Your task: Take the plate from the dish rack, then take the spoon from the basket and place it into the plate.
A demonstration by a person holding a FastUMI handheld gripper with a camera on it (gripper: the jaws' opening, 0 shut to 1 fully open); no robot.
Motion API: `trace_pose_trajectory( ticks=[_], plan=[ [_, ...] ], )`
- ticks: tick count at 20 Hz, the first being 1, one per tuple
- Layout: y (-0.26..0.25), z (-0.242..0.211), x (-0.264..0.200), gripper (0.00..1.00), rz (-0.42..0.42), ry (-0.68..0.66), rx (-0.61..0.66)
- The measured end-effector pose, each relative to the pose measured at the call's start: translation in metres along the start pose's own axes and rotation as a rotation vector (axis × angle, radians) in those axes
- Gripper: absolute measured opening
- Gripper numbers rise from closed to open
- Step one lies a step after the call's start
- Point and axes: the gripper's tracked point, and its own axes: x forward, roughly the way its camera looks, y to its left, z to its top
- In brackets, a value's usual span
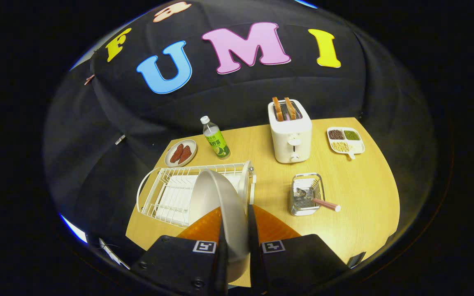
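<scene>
On a wooden table (356,193) in a booth, a small dish (180,153) with two reddish-brown pieces of food sits at the far left, near the table's back edge. Just in front of it stands a white wire dish rack (167,193). To the right of the small dish stands a bottle (215,138) with a green label and a white cap.

At centre, the gripper (235,230) holds a pale plate (220,205) on edge, its two fingers drawn narrow and pressing on either face of the plate's rim. The plate stands upright between the fingers, over the right end of the dish rack; whether it touches the wires cannot be told.

Beyond the fingers and to their right, a white toaster (290,137) carries two slices of toast (284,108) upright in its slots. In front of the toaster, a small metal basket (305,195) holds the spoon (317,200), whose bowl lies inside the basket and whose pinkish handle juts out over its right rim. At the far right, a white divided tray (346,142) holds dark, green and pale grains in separate sections.
</scene>
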Motion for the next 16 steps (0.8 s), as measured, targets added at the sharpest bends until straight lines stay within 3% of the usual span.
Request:
trace_pose_trajectory(
  ticks=[5,8,16],
  plan=[
    [-0.038,-0.060,-0.034,0.25,0.048,0.067,0.125],
    [-0.064,-0.085,-0.040,0.25,0.051,0.094,0.139],
    [-0.117,-0.142,0.019,0.25,0.044,0.224,0.119]
  ],
)
